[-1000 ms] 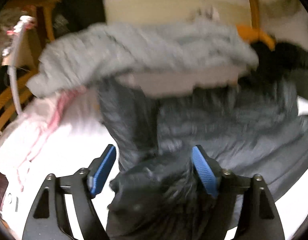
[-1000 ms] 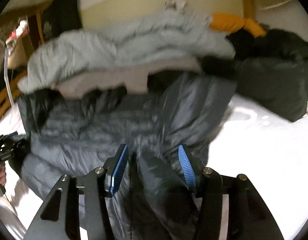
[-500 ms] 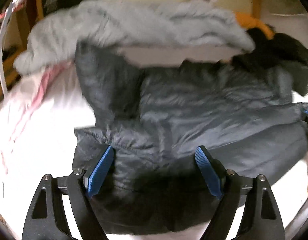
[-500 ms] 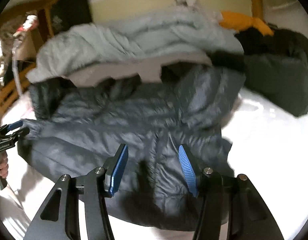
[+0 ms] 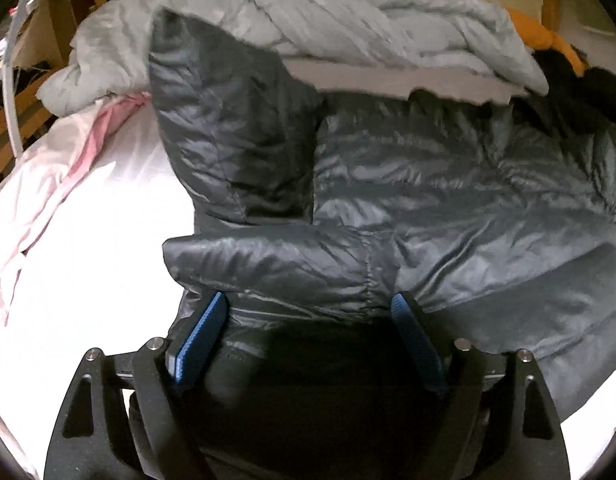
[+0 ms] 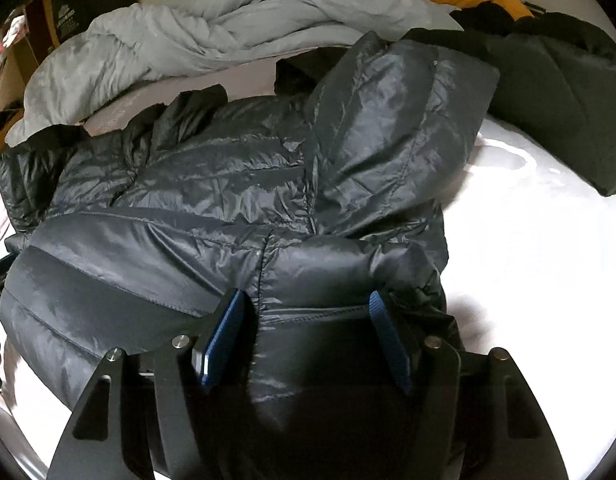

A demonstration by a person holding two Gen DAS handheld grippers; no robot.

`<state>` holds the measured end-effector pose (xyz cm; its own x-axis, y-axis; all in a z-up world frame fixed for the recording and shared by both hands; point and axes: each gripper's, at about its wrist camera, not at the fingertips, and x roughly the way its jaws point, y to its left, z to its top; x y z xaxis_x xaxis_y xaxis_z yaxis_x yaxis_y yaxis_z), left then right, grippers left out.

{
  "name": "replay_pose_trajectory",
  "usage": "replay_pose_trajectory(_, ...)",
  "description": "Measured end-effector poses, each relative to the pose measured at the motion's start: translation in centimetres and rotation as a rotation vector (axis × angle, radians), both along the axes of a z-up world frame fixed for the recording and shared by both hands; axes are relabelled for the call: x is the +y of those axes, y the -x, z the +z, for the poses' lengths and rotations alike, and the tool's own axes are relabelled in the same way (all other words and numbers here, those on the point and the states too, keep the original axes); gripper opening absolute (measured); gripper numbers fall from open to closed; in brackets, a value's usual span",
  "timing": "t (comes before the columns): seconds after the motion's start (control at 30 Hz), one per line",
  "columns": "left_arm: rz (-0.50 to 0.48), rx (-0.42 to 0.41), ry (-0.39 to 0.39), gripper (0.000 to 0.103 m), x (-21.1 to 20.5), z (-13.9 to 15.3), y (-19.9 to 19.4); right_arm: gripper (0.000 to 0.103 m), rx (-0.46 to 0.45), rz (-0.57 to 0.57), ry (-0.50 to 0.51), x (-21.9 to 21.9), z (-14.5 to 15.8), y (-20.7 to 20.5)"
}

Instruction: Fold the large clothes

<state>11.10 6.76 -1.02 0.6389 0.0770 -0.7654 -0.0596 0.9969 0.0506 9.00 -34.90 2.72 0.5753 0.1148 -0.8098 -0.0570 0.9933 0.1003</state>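
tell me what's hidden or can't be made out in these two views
- Jacket near hem: both views, hidden behind the gripper bodies and in their shadow.
- Left gripper grip: pads against fabric, pressing unclear.
- Collar end: under the grey duvet.
- Box print: right view, too small.

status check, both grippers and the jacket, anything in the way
Left gripper wide, near edge of dark puffer jacket between its pads. Right gripper just been opening, jacket edge between its pads. Grey duvet crowds jacket's far edge.

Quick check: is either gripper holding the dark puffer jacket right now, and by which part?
Cannot be told: the puffer jacket's near edge lies between both grippers' pads, left gripper, right gripper, whose jaws have just been opening.
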Motion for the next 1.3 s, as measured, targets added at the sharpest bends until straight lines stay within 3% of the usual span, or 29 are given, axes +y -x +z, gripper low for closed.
replay_pose_trajectory(0.27,-0.050,-0.348,-0.015,0.084,-1.5,7.0,6.5,0.068,-0.231,0.026,-0.010,0.4,5.9,4.8)
replay_pose_trajectory(0.33,-0.049,-0.396,0.001,0.089,-1.4,8.0,7.5,0.070,-0.294,0.026,-0.015,0.4,7.5,6.2)
replay_pose_trajectory(0.43,-0.047,-0.439,0.022,0.094,-1.4,9.3,8.4,0.082,-0.385,0.017,-0.004,0.4,9.3,7.9)
replay_pose_trajectory(0.5,-0.055,-0.454,0.015,0.102,-1.6,9.8,8.7,0.088,-0.444,0.012,0.002,0.4,10.3,8.8)
replay_pose_trajectory(0.7,-0.042,-0.464,-0.008,0.103,-1.7,10.2,9.0,0.103,-0.483,-0.016,-0.010,0.0,11.2,8.9)
replay_pose_trajectory(0.97,-0.012,-0.454,-0.026,0.103,-0.6,9.9,8.4,0.103,-0.460,-0.025,-0.005,0.5,10.9,7.7)
replay_pose_trajectory(1.13,-0.024,-0.407,-0.016,0.103,1.0,9.9,7.0,0.103,-0.429,-0.025,0.003,1.2,10.4,6.7)
replay_pose_trajectory(1.2,-0.043,-0.386,-0.025,0.103,2.4,10.5,5.8,0.103,-0.415,-0.031,0.002,1.3,10.3,6.3)
replay_pose_trajectory(1.3,0.005,-0.351,0.014,0.103,6.3,11.5,3.4,0.103,-0.407,-0.053,0.014,1.4,10.2,5.7)
